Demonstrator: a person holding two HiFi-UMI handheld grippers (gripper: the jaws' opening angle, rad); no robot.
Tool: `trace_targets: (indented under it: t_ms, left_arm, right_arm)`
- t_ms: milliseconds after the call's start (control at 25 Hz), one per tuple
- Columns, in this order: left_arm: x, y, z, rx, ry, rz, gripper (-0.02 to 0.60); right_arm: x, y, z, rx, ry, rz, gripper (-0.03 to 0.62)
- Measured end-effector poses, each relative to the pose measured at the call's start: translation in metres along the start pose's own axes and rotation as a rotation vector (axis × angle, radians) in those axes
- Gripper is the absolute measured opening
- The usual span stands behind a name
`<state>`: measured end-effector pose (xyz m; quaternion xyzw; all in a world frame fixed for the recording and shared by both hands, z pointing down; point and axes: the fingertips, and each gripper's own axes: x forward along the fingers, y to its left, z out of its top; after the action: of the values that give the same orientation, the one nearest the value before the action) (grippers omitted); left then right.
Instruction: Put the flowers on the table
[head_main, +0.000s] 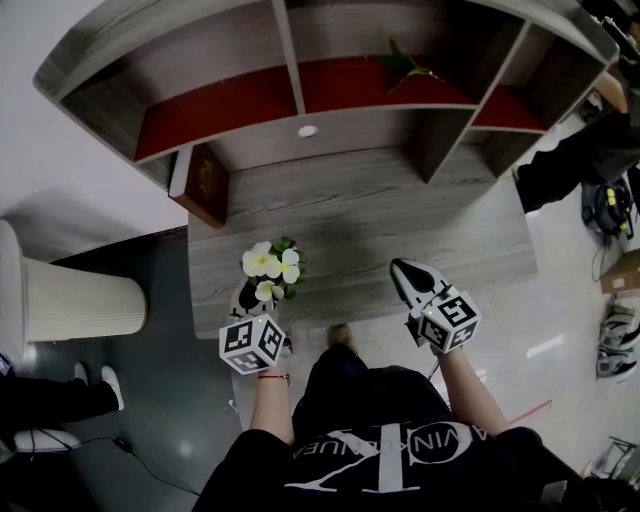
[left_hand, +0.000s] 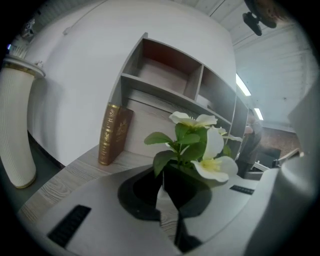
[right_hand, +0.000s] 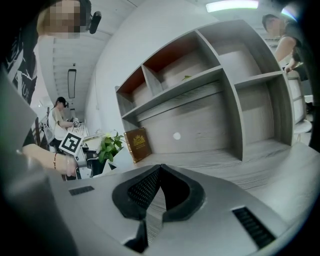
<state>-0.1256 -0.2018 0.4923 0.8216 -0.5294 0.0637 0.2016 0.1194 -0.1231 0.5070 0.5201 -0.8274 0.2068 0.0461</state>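
Observation:
White flowers with green leaves in a small black pot are over the front left part of the grey wooden table. My left gripper is shut on the pot, and the blooms rise just above its jaws. I cannot tell whether the pot touches the tabletop. My right gripper hovers over the table's front edge to the right, shut with nothing between its jaws. From the right gripper view the flowers show at the left, held by the other gripper.
A grey shelf unit with red-backed compartments stands at the back of the table. A brown book leans at its left end, and a green sprig lies on a shelf. A white ribbed cylinder stands on the floor to the left.

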Motion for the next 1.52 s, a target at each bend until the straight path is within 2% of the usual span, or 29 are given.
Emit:
trace_targets:
  t_ms: [320, 560, 880, 1120, 1520]
  left_arm:
    - [0.017, 0.011, -0.012, -0.021, 0.035, 0.008, 0.015]
    - [0.030, 0.022, -0.020, -0.040, 0.059, 0.045, 0.015]
    - [0.050, 0.045, -0.016, -0.069, 0.051, 0.115, 0.015]
    - [0.061, 0.057, -0.030, -0.099, 0.054, 0.161, 0.015]
    - [0.088, 0.056, -0.039, -0.098, 0.034, 0.151, 0.015]
  right_arm:
    - [0.030, 0.005, -0.007, 0.011, 0.039, 0.050, 0.011]
    - [0.056, 0.003, -0.012, 0.030, 0.077, 0.112, 0.011]
    - [0.096, 0.006, -0.017, -0.029, 0.174, 0.208, 0.011]
    - [0.114, 0.002, -0.025, -0.044, 0.212, 0.260, 0.011]
    - [0.129, 0.002, -0.037, -0.049, 0.242, 0.302, 0.011]
